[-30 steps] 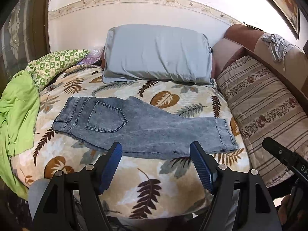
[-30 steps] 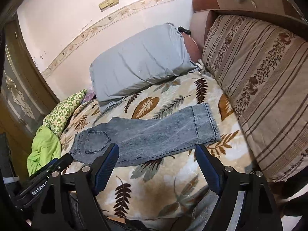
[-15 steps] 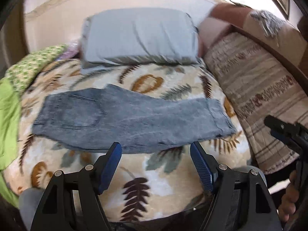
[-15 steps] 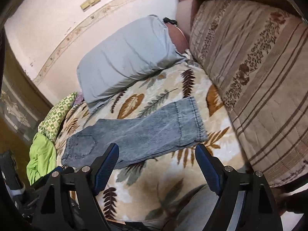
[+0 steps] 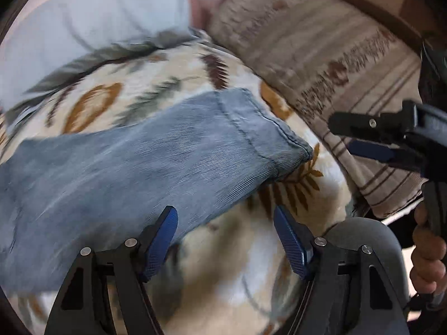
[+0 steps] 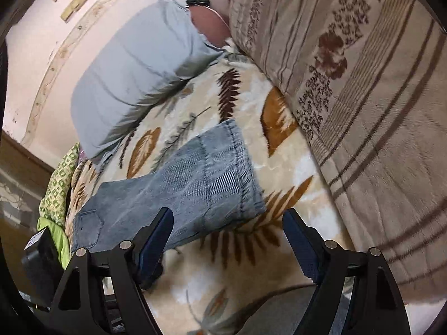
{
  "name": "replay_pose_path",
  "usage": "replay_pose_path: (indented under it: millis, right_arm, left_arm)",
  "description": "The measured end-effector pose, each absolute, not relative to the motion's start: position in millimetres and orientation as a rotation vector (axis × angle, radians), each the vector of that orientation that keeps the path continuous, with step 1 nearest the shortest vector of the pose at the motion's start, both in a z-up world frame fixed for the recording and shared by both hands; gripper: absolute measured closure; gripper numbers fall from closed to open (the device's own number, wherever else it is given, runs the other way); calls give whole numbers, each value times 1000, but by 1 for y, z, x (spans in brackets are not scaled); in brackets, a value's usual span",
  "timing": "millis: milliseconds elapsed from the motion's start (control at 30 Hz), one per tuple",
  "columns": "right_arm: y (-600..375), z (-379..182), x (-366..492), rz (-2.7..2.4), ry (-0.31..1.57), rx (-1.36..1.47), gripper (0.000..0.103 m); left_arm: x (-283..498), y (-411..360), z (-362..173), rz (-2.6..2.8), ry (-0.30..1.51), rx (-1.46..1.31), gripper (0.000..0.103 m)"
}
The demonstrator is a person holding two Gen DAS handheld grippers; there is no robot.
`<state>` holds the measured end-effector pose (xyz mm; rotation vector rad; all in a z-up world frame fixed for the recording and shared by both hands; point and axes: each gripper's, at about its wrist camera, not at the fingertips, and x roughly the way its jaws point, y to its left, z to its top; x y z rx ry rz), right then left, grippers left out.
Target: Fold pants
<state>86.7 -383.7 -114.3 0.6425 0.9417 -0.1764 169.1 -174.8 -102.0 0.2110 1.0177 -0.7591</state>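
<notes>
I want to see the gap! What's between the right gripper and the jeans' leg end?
Only bare leaf-print blanket lies between the right gripper and the faded blue denim jeans, in the right wrist view.

No word, number, brand or sign can be read in either view. The only candidate is a small pale label (image 6: 35, 240) on the black body of the left gripper at the left edge of the right wrist view; it carries tiny marks, too small and blurred to make out. The jeans (image 6: 195, 184) show stitching only, with no legible tag, and the leaf-print blanket (image 6: 251, 254) carries pattern, not lettering
</notes>
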Motion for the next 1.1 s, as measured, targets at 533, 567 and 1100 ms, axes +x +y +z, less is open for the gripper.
replay_pose_path:
  millis: [533, 567, 1100]
  right_arm:
    - [-420, -168, 149, -115, 1081, 782, 27]
    - [-420, -172, 152, -107, 1087, 807, 35]
    - [-398, -150, 170, -43, 1062, 778, 92]
  left_arm:
    - [193, -247, -164, -837, 940, 319, 95]
    - [197, -244, -165, -846, 953, 287, 95]
    - [206, -205, -133, -878, 969, 42, 96]
